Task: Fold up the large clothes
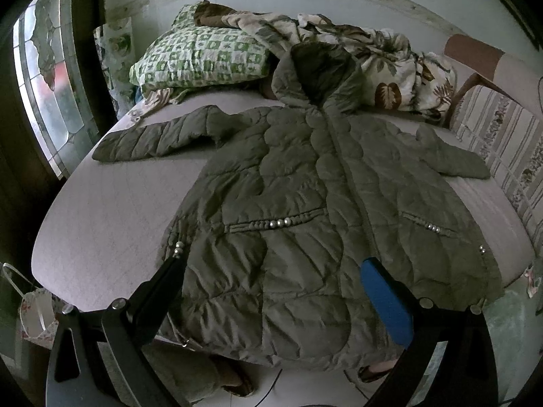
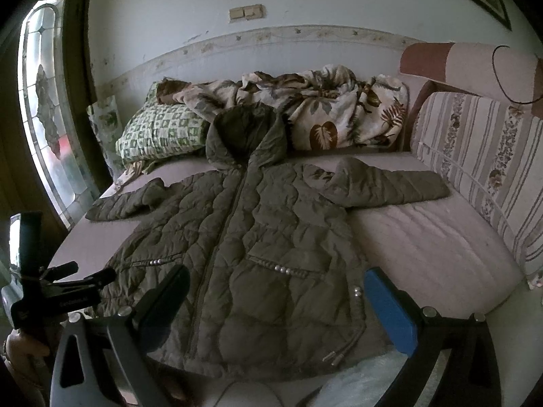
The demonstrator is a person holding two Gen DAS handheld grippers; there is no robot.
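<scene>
An olive quilted hooded jacket (image 1: 305, 210) lies spread flat, front up and zipped, on a pale mattress (image 1: 101, 224). Both sleeves stretch out sideways and the hood points to the wall. It shows the same way in the right wrist view (image 2: 258, 244). My left gripper (image 1: 271, 271) is open and empty, hovering over the jacket's hem at the near edge. My right gripper (image 2: 276, 281) is open and empty too, over the hem's right half. The left gripper (image 2: 81, 278) shows at the left of the right wrist view.
A green checked pillow (image 1: 200, 57) and a crumpled leaf-print blanket (image 1: 390, 68) lie at the head by the wall. A striped cushion (image 2: 485, 169) lines the mattress (image 2: 434, 254) on the right. A stained-glass window (image 1: 44, 95) is at the left. The floor lies below the near edge.
</scene>
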